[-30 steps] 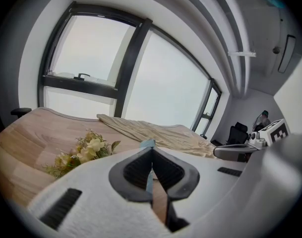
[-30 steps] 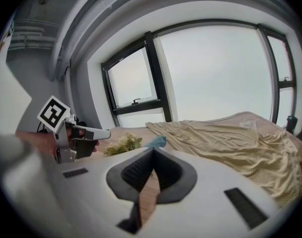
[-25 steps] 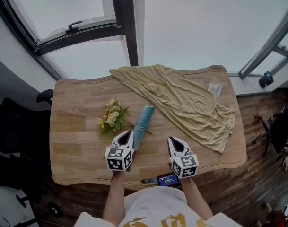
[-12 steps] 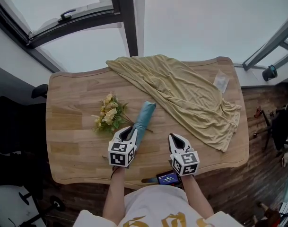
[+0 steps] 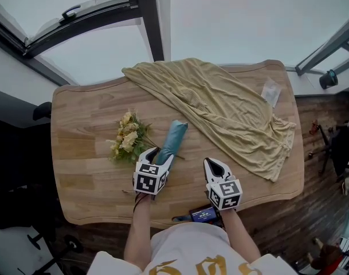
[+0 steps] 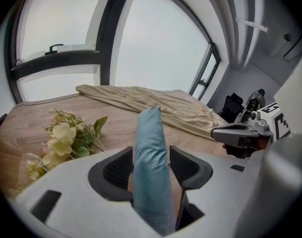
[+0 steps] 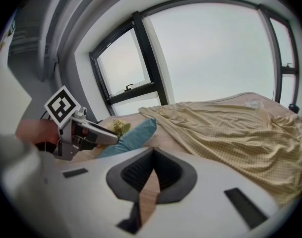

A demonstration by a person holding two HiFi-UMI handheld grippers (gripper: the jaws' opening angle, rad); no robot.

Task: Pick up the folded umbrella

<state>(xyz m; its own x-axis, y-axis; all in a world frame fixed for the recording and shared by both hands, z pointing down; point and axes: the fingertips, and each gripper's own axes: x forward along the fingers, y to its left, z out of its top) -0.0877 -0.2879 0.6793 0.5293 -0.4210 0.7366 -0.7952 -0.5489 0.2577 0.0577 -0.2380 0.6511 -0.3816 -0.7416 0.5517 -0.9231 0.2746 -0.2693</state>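
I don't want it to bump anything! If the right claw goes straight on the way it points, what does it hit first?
Likely the bare wooden table just ahead, since the right claw tilts downward; the yellow cloth lies further on.

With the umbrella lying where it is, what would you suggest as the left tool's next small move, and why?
Probably close the left tool on the folded umbrella: its jaws have just been opening, the umbrella's near end sits between them, and gaps show on both sides, so nothing grips yet.

Nothing legible: the gold print on the shirt (image 5: 183,266) is cut off; the small screen (image 5: 202,215) at the table's (image 5: 82,179) near edge is too tiny to read.
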